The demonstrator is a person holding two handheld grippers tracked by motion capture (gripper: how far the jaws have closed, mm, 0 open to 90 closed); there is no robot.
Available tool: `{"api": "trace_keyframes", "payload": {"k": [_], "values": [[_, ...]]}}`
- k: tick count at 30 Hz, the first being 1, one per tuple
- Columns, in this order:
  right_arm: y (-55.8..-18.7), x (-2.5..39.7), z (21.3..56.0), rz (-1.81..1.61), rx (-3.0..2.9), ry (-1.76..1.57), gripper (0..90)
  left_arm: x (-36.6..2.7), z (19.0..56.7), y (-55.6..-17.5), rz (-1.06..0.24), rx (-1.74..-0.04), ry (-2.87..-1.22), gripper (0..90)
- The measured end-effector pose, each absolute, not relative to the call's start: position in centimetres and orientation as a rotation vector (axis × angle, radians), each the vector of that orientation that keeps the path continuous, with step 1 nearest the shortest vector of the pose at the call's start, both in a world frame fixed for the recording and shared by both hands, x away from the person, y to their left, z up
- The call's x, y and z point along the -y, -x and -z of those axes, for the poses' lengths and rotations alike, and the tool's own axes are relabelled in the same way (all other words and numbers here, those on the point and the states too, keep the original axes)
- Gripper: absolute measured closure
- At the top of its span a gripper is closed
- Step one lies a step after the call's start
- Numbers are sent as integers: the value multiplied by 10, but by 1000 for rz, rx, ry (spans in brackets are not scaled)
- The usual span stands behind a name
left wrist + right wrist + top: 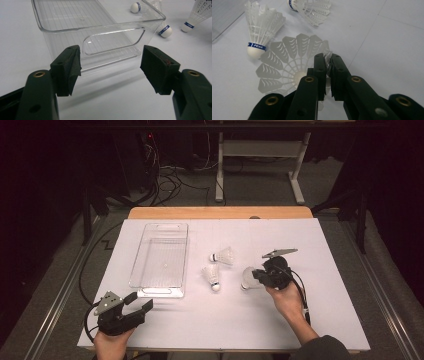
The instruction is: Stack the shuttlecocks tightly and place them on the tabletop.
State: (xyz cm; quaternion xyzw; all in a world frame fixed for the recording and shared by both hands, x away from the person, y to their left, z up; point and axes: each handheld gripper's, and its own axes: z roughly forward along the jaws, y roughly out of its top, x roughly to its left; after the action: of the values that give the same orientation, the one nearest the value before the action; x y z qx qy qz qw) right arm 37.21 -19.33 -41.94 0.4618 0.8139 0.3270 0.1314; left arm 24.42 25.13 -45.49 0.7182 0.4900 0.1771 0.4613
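Shuttlecock (287,67), white plastic skirt splayed, rim seemingly pinched in right tongs (327,72); left tongs (110,67) apart.

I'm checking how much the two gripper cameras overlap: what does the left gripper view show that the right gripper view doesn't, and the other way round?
The left gripper view alone gives the clear bin in full, with its handle cutout, framed between the open left tongs over the table. The right gripper view alone gives the third shuttlecock, its skirt rim pinched in the shut right tongs. Both share the two loose shuttlecocks: one with a blue band lying near the bin, and another farther off.
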Motion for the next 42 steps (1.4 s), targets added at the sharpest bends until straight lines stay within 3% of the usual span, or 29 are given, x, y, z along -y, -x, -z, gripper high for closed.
{"api": "trace_keyframes", "payload": {"k": [42], "values": [[-374, 205, 451, -923, -2342, -1440, 833, -251, 455, -245, -435, -1206, -1773, 331]]}}
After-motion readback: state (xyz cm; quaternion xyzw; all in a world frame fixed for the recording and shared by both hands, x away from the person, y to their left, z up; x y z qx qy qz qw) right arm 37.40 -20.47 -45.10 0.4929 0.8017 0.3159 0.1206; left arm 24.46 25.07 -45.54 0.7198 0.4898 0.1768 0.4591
